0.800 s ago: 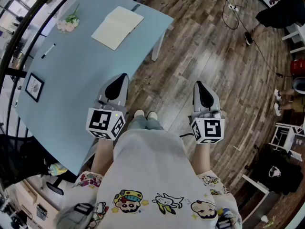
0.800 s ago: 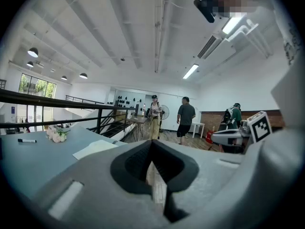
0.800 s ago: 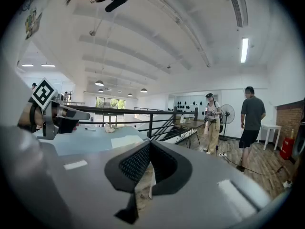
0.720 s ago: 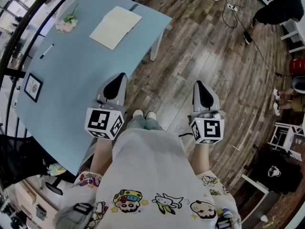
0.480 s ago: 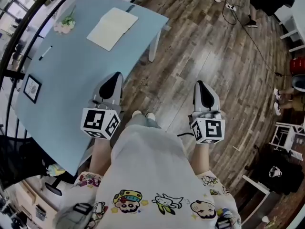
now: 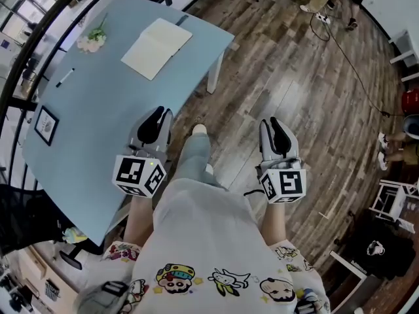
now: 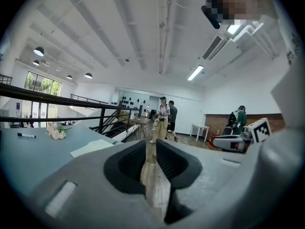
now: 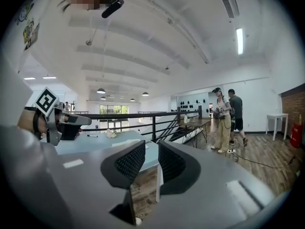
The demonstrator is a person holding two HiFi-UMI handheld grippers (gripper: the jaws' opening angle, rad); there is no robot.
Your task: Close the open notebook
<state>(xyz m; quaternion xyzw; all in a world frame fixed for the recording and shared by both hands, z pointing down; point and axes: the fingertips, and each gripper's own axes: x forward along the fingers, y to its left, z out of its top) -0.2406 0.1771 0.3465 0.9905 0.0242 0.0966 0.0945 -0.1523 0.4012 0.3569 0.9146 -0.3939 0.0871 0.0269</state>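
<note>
- On the table (image 6: 98, 136), at its left edge, you have one small framed picture (image 6: 47, 124) lying flat, out of the working area
- Further along the table's left side lies one pen (image 6: 65, 78), beside nothing it could foul
- At the table's far left corner sits one small bunch of flowers (image 6: 91, 40), likely just dressing for the scene
- Toward the table's far right corner lies the one notebook (image 6: 157, 48), open and flat with pale pages up; which side is the free cover I cannot tell from this far
- Your left gripper (image 6: 157, 115) hangs at the table's near right edge, well short of the notebook; its jaws stand slightly apart with only floor showing through the gap, so you carry nothing
- Your right gripper (image 6: 278, 127) is off the table altogether, over the wooden floor (image 6: 294, 64), jaws likewise a little apart and empty
- Both grippers, two in all, sit level at your waist because you stand short of reach; I judge the approach comes first, with closing not yet begun
</note>
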